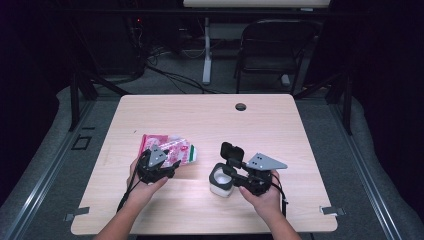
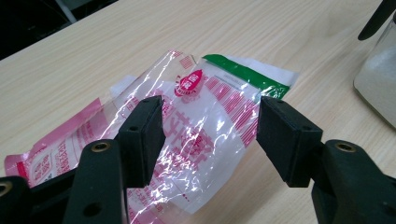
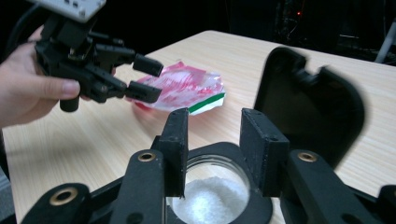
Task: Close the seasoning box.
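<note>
High view. A light wooden table (image 1: 200,120) fills the middle of the frame, with a round cable hole (image 1: 241,106) near its far edge. Left of centre lies a pink-and-white plastic bag (image 1: 172,148) with a green strip at its right end. The left gripper (image 1: 172,171), held in the person's left hand (image 1: 142,187), sits at the bag's lower edge. Right of centre stands a small white jar (image 1: 221,182) with its black flip lid (image 1: 232,152) tilted up and open behind it. The right gripper (image 1: 227,175), in the right hand (image 1: 265,197), reaches the jar from the right. Beyond the table, upper right of the frame, stands a dark chair (image 1: 275,47); cables run across the floor at upper centre.

Left gripper view. The jaws stand wide apart over the bag (image 2: 201,121), one to each side of its crinkled clear film; no contact with the film can be made out. The green strip points to the upper right. The jar's side (image 2: 378,70) sits at the right edge of the frame.

Right gripper view. The jaws sit at a narrow gap over the jar's open mouth (image 3: 215,186), white granules inside; whether they grip the rim cannot be told. The raised lid (image 3: 308,102) blocks the right side. Upper left: the left gripper (image 3: 144,77), jaws apart, beside the bag (image 3: 182,88).
</note>
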